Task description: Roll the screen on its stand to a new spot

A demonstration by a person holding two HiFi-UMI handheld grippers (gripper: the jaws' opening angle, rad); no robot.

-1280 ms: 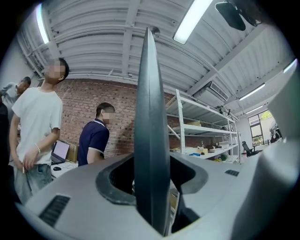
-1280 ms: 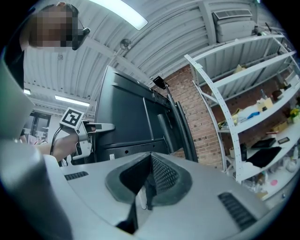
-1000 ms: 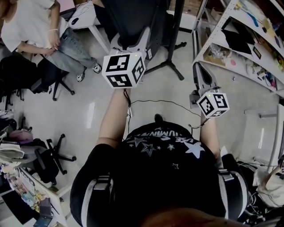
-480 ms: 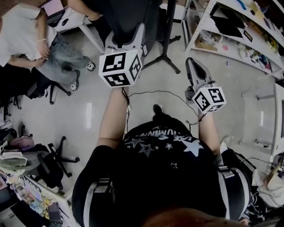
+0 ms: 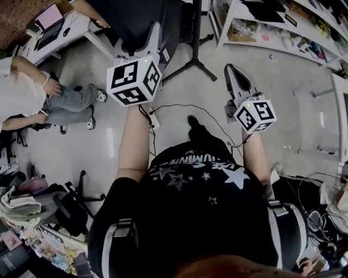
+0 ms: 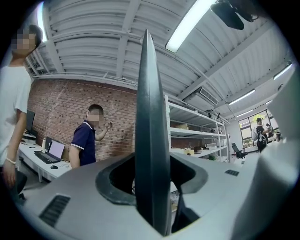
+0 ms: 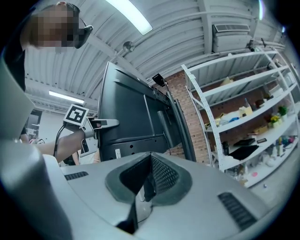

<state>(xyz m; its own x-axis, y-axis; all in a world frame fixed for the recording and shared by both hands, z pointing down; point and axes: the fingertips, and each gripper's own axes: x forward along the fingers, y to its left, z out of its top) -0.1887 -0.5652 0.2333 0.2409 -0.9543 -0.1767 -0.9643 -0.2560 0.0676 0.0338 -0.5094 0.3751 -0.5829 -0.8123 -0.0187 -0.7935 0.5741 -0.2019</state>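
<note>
Where your left gripper (image 5: 156,33) reaches forward, its jaws are clamped on the near vertical edge of the screen (image 5: 136,16) — in the left gripper view that edge shows as a thin dark blade between the two grey jaws. The screen stands upright on its stand (image 5: 194,38), whose legs splay on the floor (image 5: 261,81) between the desk (image 5: 76,27) and the shelving (image 5: 272,27). Your right gripper (image 5: 231,71) hangs apart from the screen — jaws together on nothing, pointing at its dark back. A seated person (image 5: 32,100) is beside the desk; a cable (image 5: 174,105) trails across the floor.
</note>
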